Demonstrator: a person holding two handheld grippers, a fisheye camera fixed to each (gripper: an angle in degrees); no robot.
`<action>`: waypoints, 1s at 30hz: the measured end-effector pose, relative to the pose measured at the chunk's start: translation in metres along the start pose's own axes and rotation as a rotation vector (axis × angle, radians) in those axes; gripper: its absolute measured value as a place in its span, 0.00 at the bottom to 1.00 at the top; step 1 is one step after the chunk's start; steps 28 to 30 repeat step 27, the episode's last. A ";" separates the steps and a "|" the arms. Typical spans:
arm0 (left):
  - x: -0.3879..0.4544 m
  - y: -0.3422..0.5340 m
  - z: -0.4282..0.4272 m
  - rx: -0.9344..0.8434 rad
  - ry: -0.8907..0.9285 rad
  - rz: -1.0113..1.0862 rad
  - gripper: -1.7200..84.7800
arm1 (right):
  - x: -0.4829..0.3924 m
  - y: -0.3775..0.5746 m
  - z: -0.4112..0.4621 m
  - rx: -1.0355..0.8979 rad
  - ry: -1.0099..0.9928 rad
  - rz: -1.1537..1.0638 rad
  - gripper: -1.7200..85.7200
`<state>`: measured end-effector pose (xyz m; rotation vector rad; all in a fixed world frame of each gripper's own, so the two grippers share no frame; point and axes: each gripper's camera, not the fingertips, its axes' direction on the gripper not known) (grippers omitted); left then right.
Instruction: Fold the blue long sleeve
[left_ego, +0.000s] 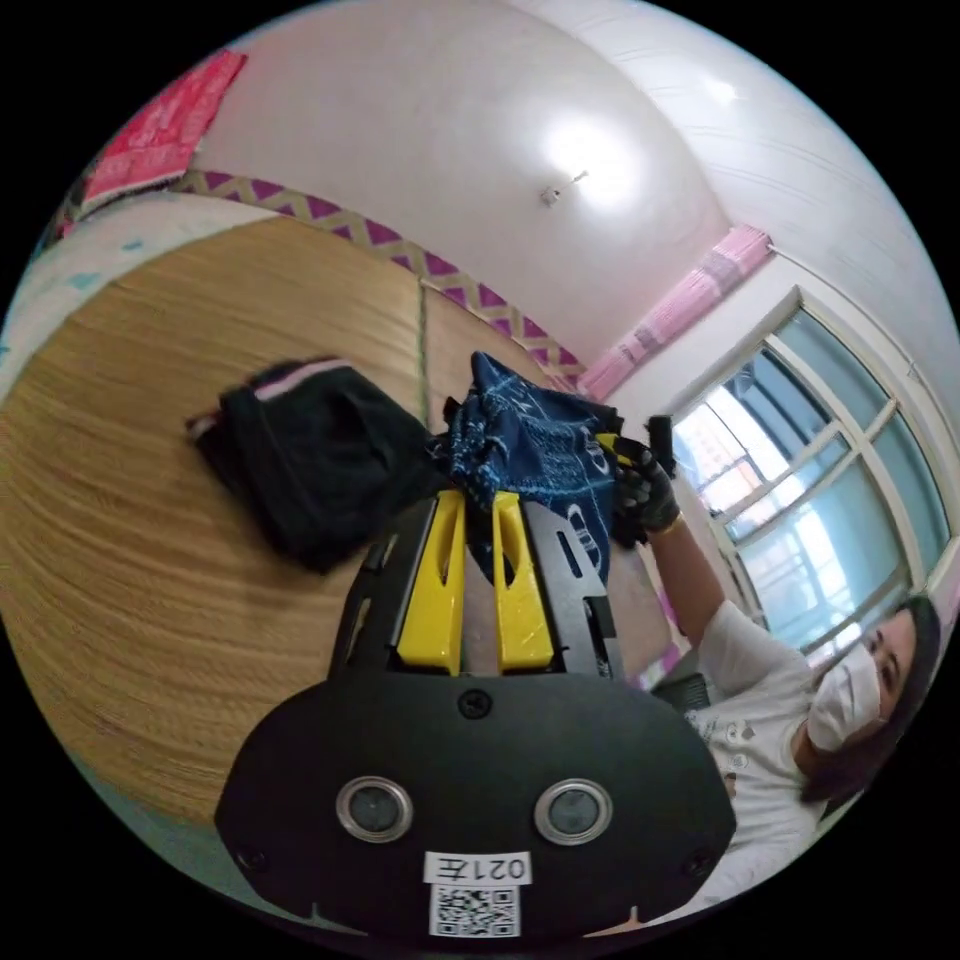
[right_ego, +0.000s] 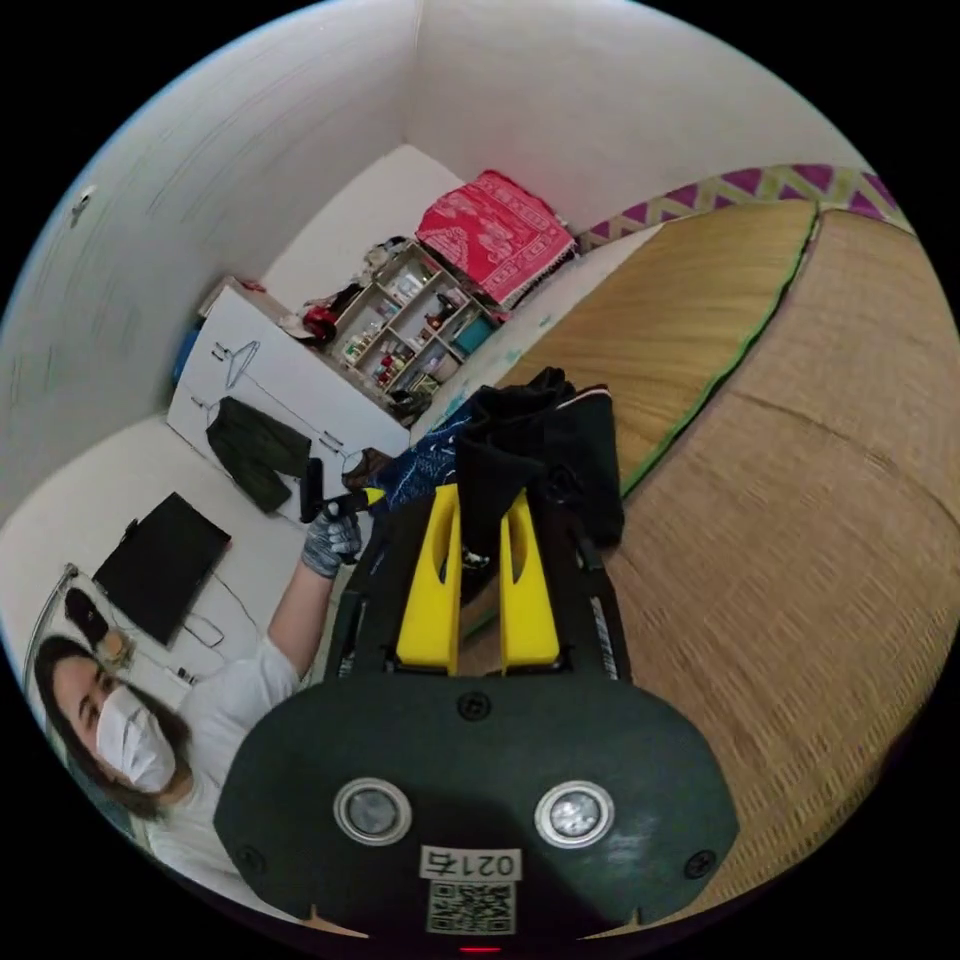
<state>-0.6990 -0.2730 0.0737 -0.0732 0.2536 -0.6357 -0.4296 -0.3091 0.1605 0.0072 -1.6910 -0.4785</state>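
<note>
Blue long sleeve (left_ego: 535, 440) is held bunched at 12 o'clock by both nearly-closed grippers, left gripper (left_ego: 478, 500) and right gripper (left_ego: 612, 447); no fold done yet, looks like.

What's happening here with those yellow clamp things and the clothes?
A person holds a hand gripper in each hand over a woven mat. The left gripper has its jaws closed on a bunched blue long sleeve, lifted off the mat. The right gripper seems to pinch a black garment next to it. Nothing is folded yet; both pieces hang crumpled.
</note>
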 end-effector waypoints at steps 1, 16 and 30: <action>-0.013 -0.021 -0.001 0.034 -0.094 -0.032 0.07 | 0.002 -0.009 0.012 -0.012 0.031 0.021 0.12; 0.068 0.127 0.085 0.185 -0.200 0.149 0.08 | -0.025 0.200 -0.028 -0.103 0.383 -0.134 0.17; 0.188 0.227 0.175 0.063 -0.069 0.289 0.04 | -0.029 0.271 -0.098 0.034 1.226 -0.284 0.17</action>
